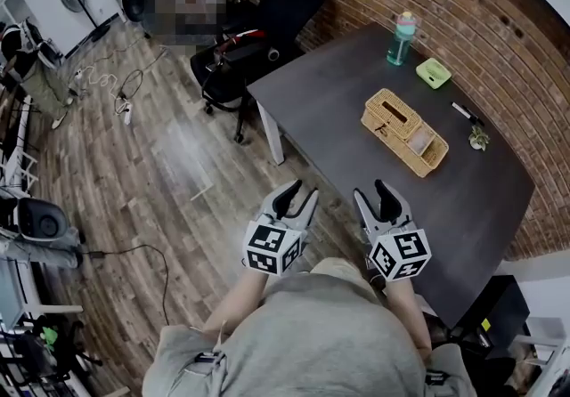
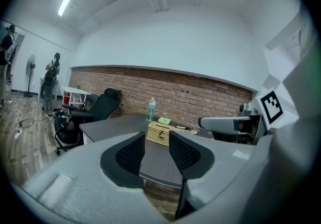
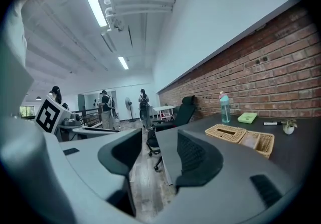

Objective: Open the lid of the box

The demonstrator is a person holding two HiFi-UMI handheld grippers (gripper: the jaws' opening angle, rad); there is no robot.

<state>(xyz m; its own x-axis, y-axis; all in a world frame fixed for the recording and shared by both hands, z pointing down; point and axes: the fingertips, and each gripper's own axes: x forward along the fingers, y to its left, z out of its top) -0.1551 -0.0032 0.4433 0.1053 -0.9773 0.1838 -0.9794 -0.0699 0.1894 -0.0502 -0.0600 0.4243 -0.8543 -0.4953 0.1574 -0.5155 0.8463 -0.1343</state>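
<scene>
Wicker box (image 1: 403, 131) — in the head view it lies on the dark tabletop (image 1: 338, 93), well apart from both grippers. Its slotted lid (image 1: 390, 112) lies flat over the half nearer the water bottle (image 1: 402, 37); the other half looks like an open tray. So the lid appears shut and the task not yet begun. The left gripper (image 1: 298, 195) and right gripper (image 1: 372, 193) hover side by side close to the person's body, by the tabletop's near edge, both aimed roughly toward the box. I judge this a ready stance ahead of a reach.

In the left gripper view the jaws stand wide with nothing between them. The box shows far off beyond the gap, with what looks like a small dark catch on its front face. Lining it up this way probably serves the approach.

In the right gripper view the jaws are likewise spread and empty. The box sits off to the right of them, lid down, with the bottle and a green case (image 3: 247, 117) behind it by the brick wall. This gripper would likely need to swing toward the box before it could work the lid.
</scene>
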